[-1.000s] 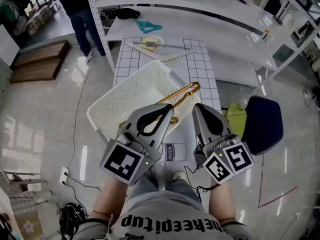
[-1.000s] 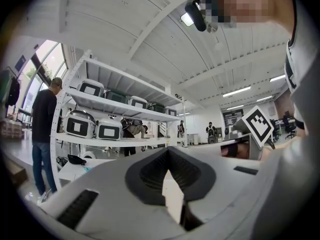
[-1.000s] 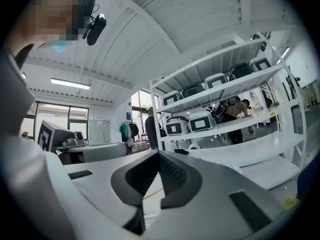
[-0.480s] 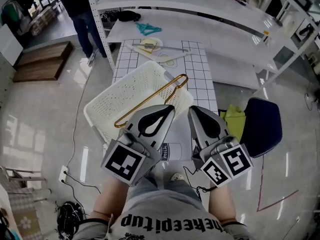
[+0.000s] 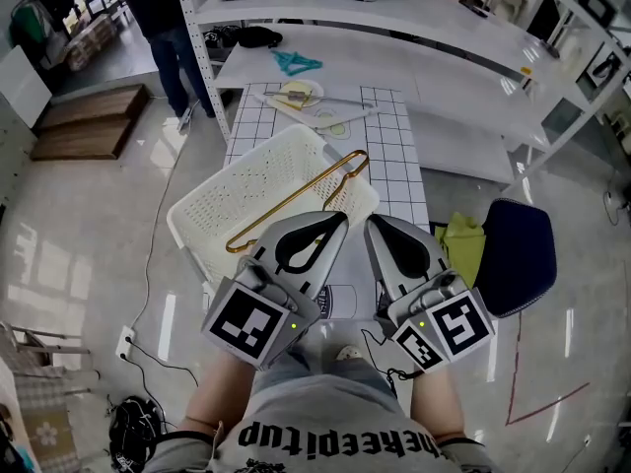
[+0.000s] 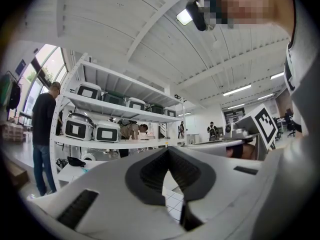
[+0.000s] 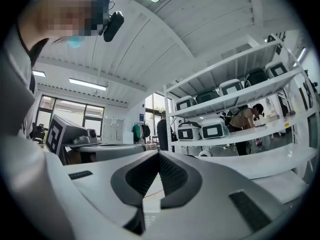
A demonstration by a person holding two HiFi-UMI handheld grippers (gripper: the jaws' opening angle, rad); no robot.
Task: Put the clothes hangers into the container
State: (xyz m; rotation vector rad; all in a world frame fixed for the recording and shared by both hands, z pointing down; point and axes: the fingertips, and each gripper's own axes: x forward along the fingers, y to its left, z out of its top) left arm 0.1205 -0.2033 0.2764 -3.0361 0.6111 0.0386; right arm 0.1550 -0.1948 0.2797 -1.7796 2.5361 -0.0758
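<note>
A gold clothes hanger [image 5: 296, 203] lies slantwise across the white perforated basket [image 5: 232, 190], its hook at the basket's far right rim. Both grippers hover just short of the basket, tips side by side and pointing away from me. My left gripper [image 5: 335, 221] is shut with nothing in it, and its pads meet in the left gripper view [image 6: 168, 152]. My right gripper [image 5: 373, 227] is shut and empty too, jaws closed in the right gripper view [image 7: 159, 155]. Farther off lie a white hanger [image 5: 330, 103] on the gridded table [image 5: 394, 156] and a teal hanger [image 5: 294, 61] beyond it.
White shelving [image 5: 463, 28] runs along the back and right. A person in dark trousers [image 5: 168, 28] stands at the back left. A dark blue seat [image 5: 520, 249] sits to my right, cables [image 5: 148, 363] on the floor to my left.
The gold hanger, a second ago up against the left gripper's tip, now rests across the basket. Both grippers have drawn back a little towards me.
</note>
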